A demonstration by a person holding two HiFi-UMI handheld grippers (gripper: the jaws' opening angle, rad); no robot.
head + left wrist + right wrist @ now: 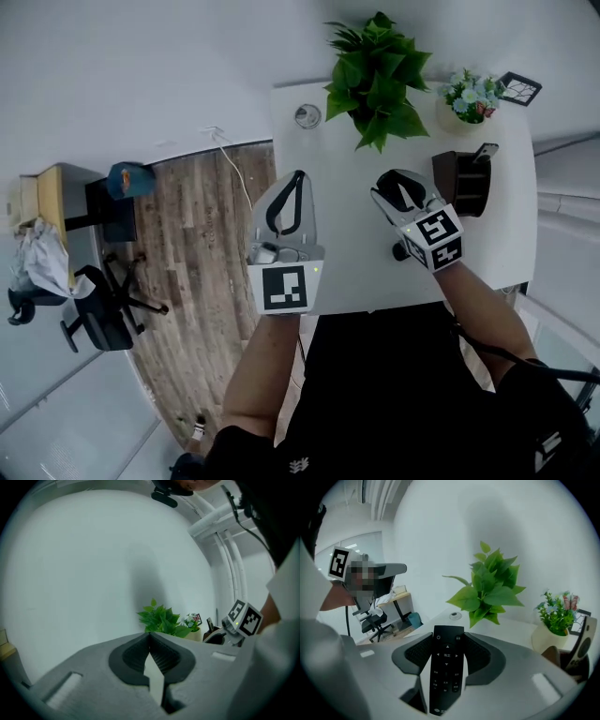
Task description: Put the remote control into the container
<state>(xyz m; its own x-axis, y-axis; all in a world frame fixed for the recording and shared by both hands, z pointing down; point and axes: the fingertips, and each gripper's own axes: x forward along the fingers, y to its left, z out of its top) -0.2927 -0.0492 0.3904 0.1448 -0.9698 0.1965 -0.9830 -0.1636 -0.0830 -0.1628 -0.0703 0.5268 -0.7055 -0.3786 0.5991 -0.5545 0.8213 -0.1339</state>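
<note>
A: Two hand-held grippers are hovering over the white rectangular table [323,150]. What is the right gripper [448,639] carrying?

B: It is gripping the slim black plastic remote control [446,672]. Its jaws are standing fairly wide apart because the remote is filling the gap, with one ribbed dark pad pressing on each long edge. The remote is lying lengthwise between them, buttons facing up, with the power button at the far end.

A: Where is that putting the remote, relative to the container?

B: It is sitting outside it. The dark brown box-shaped container [461,183] is standing on the table near its right edge in the head view. The right gripper is hanging just beside it, to its left, tipped downward. A slim object [486,150] is sticking up from the container's far corner, but I am not managing to tell what it is.

A: And the left gripper [150,641]?

B: Its jaws are resting fully together, pads meeting at the tips, and nothing is sitting between them. It is hovering at the table's near-left corner, well apart from the container.

A: Is anything else sharing the tabletop?

B: A leafy green potted plant [377,70] is standing at the far side, and a small cream pot of pastel flowers [472,97] is sitting just beyond the container.
</note>
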